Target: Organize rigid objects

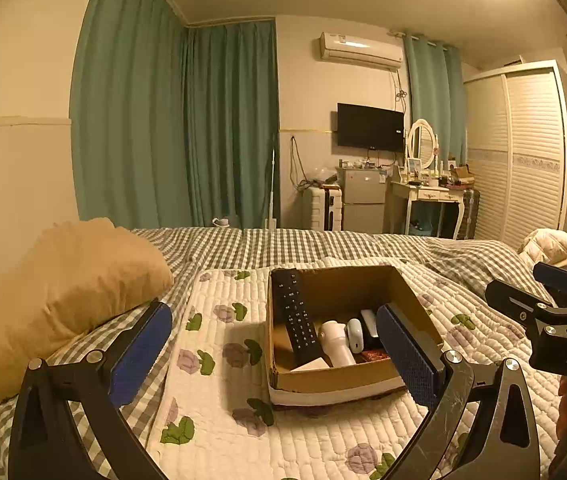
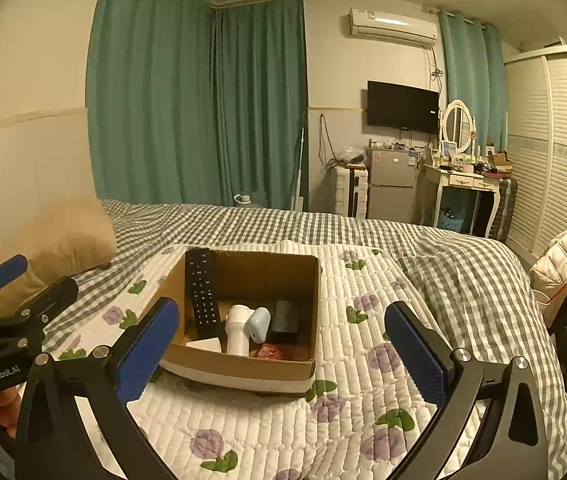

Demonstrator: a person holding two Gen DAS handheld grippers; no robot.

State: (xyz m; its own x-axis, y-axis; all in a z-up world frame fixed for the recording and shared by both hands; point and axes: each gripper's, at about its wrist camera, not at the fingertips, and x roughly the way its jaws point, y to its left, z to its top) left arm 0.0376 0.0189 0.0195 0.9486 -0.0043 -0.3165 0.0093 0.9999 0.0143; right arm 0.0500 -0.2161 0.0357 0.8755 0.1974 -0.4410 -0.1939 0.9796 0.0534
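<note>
We hold both grippers above a flowered quilt (image 2: 267,428) spread on a checked bed (image 2: 283,220). The left gripper (image 1: 275,344) has its jaws wide apart and holds nothing; the right gripper (image 2: 283,348) is likewise spread wide and holds nothing. Between them, a little farther off, sits an open box (image 2: 239,368) on the quilt. Inside it, a black remote (image 2: 202,296) leans up against the far left corner. To its right a white cylinder (image 2: 238,332) lies in the near part of the box, with a pale blue mouse (image 2: 258,322) just beside it on the right, and a dark device (image 2: 286,316) farther right. A small white card (image 2: 203,345) lies near the front wall, and a red item (image 2: 270,351) lies near the front right. A tan pillow (image 1: 63,292) rests at the left of the bed. Teal curtains (image 2: 203,100) hang along the far wall.
</note>
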